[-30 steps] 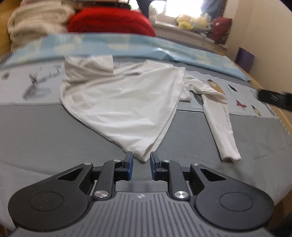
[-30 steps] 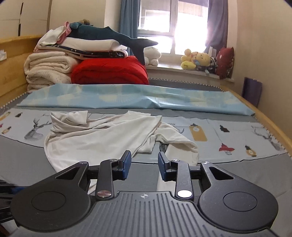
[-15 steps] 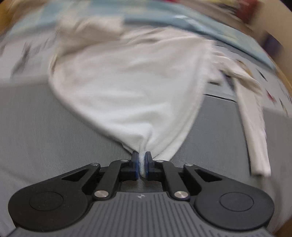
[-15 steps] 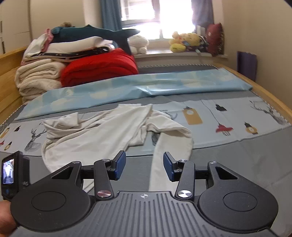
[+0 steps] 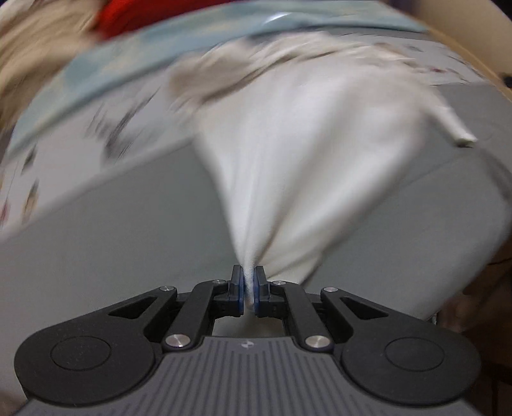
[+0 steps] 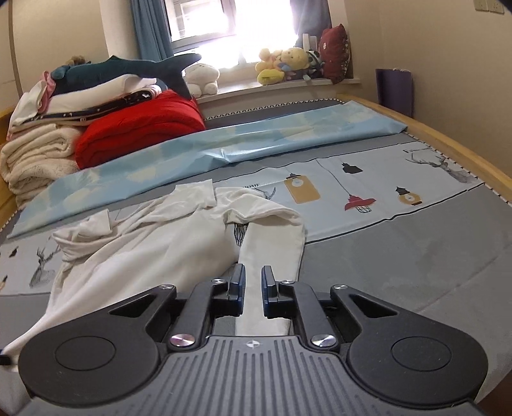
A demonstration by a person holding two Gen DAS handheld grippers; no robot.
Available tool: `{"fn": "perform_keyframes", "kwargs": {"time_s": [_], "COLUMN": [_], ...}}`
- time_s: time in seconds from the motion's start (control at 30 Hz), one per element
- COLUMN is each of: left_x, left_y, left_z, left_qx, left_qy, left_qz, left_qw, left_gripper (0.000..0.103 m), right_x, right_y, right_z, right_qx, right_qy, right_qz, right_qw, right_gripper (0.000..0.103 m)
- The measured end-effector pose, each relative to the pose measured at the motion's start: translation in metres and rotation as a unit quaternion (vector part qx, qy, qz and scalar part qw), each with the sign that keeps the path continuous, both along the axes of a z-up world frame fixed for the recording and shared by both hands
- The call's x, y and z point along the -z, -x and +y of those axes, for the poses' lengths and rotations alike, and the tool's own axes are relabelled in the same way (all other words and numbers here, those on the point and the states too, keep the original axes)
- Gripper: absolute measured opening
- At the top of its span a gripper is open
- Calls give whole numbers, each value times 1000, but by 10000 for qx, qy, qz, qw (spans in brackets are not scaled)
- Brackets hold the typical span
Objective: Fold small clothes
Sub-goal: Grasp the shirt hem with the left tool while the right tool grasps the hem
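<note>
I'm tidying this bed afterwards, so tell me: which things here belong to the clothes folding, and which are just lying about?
Part of the job:
- white long-sleeved top
- left gripper, shut on the top's corner
- right gripper, its jaws have just been closing over the sleeve

Just lying about:
- red blanket
- cream blankets
- shark plush
- windowsill toys
- blue sheet

Grey bedspread [image 6: 400,272] free; folded blankets [image 6: 38,160] block far-left.

Left gripper [image 5: 248,288] clamped on corner of white shirt [image 5: 307,153], lower centre. Shirt fans out to upper right over grey bedsheet [image 5: 105,236]. Frame blurred. Red blanket [image 5: 134,16] upper left.
</note>
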State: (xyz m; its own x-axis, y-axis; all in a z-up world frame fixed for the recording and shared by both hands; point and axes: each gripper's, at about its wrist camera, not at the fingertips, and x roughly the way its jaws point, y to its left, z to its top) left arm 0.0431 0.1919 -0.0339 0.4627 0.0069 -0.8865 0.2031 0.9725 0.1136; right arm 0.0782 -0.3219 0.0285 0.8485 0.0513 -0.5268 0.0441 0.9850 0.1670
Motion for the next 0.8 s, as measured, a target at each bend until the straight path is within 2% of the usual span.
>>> {"fn": "perform_keyframes", "kwargs": {"time_s": [0.13,0.27,0.37,0.43,0.53,0.7,0.77,0.8], "left_x": [-1,-11,-6,0,12,25,29,31], "left_y": [8,1,-11,-20,-30,-46,-49,-50], "left_z": [44,47,52,49,43,41,40,39], "left_qx": [-651,-819,-1179,-1215,-1222,-1331,-1357,-1350], "left_qy": [852,1048,1262,1169,976,1010,1049,1065], "left_qz": [-17,-239,-146,1,213,521,621,669], "left_qw": [9942,9908,9849,9857,9875,9846,9832,9828], "left_gripper": [9,37,37,39,40,43,43,43], "right_x": [5,17,29,38,53,86,98,103], "right_y": [-3,-22,-42,-57,-80,-116,-126,-127], "right_z": [11,28,42,51,63,70,70,72], "right_qx": [-132,-381,-642,-766,-863,-939,-1005,-1045], "right_qy": [137,84,65,165,328,272,152,132], "right_qz": [125,465,827,1025,1255,1834,2112,2178], "right_qw": [9997,9982,9945,9916,9878,9782,9721,9703], "right_gripper": [11,12,16,24,28,36,46,47]}}
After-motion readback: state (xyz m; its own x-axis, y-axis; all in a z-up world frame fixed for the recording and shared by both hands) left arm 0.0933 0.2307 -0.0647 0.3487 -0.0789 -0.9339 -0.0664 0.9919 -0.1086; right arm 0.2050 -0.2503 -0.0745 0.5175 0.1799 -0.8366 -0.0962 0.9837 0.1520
